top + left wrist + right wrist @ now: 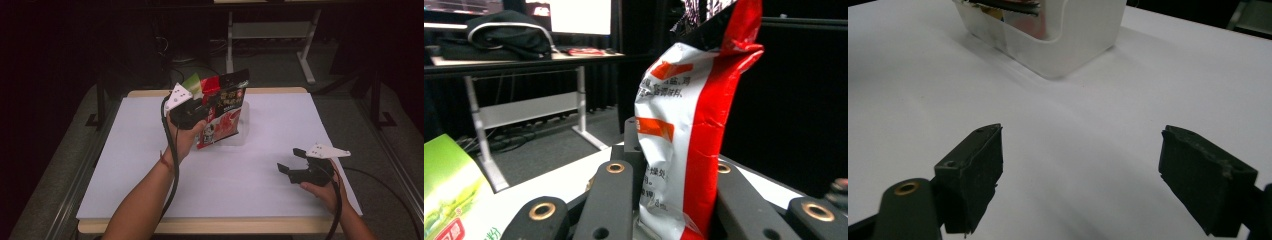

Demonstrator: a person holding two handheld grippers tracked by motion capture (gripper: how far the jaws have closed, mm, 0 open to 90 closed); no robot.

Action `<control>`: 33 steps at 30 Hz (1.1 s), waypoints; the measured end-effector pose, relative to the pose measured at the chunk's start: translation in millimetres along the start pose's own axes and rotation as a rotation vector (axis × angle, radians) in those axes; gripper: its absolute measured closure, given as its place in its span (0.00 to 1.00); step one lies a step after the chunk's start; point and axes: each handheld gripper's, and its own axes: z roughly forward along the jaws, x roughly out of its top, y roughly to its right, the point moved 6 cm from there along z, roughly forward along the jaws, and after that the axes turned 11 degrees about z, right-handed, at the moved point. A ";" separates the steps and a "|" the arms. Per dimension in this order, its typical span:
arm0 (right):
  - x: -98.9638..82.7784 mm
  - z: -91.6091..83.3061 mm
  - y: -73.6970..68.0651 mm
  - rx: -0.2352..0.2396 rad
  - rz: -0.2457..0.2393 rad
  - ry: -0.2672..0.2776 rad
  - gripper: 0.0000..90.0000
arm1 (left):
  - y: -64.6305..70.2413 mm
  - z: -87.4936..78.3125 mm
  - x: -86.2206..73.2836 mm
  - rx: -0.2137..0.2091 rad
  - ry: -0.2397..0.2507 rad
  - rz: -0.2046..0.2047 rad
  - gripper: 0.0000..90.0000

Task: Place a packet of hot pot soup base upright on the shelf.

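The left gripper (192,111) has its jaws pinched on a red-and-white snack packet (222,112), held in the air over the far middle of the bench (280,130), just above a translucent white bin (1068,45) that already holds something dark. The lift looks done; what remains, judging by the pose, is setting the packet down or into the bin. The packet stands nearly upright, long axis vertical, black top edge up. The right gripper (295,162) waits near the right edge, jaws spread and empty.
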 end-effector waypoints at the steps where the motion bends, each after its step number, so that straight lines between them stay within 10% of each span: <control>1: -0.3 0.1 -0.2 0.000 0.001 -0.002 0.19 | -0.3 4.4 0.1 0.013 -0.005 0.001 0.89; 33: -2.3 -1.1 -2.7 0.016 -0.014 -0.005 0.19 | 1.6 93.8 -22.8 0.244 -0.034 -0.034 0.89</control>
